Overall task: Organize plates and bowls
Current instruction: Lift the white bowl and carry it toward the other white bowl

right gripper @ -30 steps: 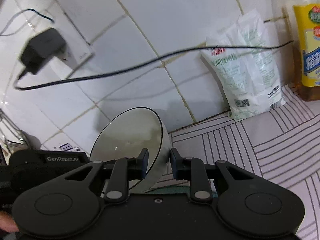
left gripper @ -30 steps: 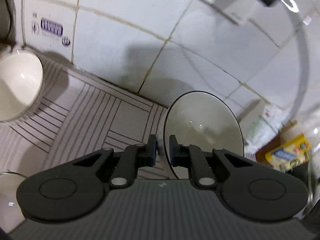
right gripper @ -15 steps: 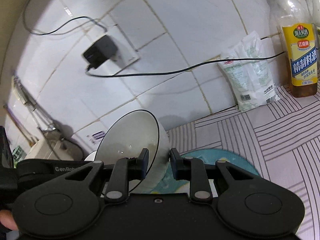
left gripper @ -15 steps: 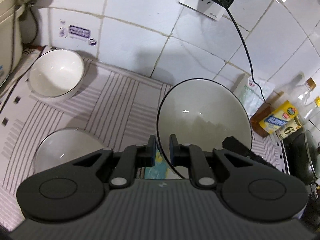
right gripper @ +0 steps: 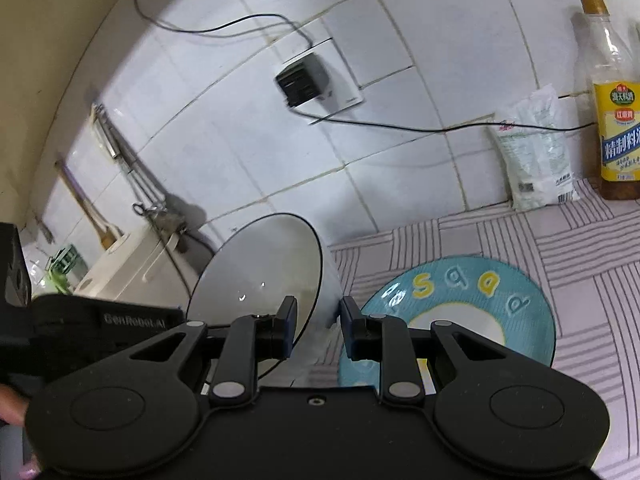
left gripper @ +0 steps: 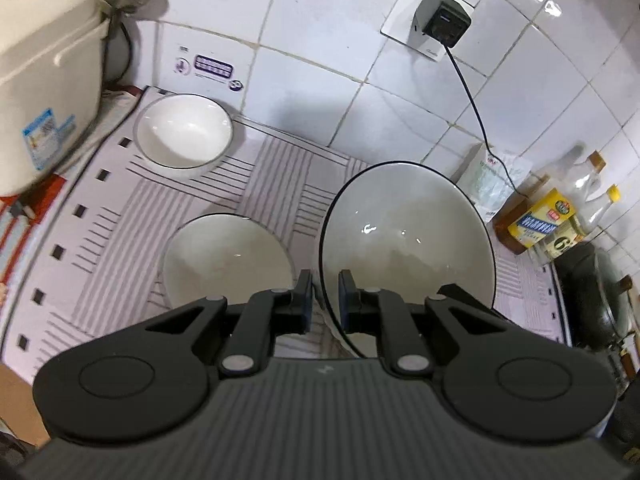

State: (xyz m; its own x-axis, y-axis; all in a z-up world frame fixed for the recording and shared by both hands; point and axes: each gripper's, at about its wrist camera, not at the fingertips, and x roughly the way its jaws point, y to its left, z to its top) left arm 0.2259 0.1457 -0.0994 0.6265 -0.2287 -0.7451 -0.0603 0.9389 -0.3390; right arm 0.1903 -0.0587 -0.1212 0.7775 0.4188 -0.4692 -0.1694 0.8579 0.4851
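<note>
Both grippers hold one large white bowl with a dark rim (left gripper: 408, 240), lifted and tilted above the counter. My left gripper (left gripper: 325, 300) is shut on its left rim. My right gripper (right gripper: 319, 328) is shut on its right rim, where the same bowl (right gripper: 264, 272) shows edge-on. A second white bowl (left gripper: 224, 260) sits on the striped mat just below the left gripper. A third white bowl (left gripper: 184, 132) stands at the back left by the wall. A blue plate with letters (right gripper: 472, 304) lies on the mat under the right gripper.
A cream rice cooker (left gripper: 36, 92) stands at far left. A wall socket with a black plug (left gripper: 440, 24) and its cord hang on the tiled wall. A white bag (right gripper: 536, 152), sauce bottles (left gripper: 536, 220) and a dark wok (left gripper: 600, 304) crowd the right.
Both grippers have risen and pulled back from the wall with the large bowl between them. The two other bowls, the rice cooker and the blue plate have come into view below.
</note>
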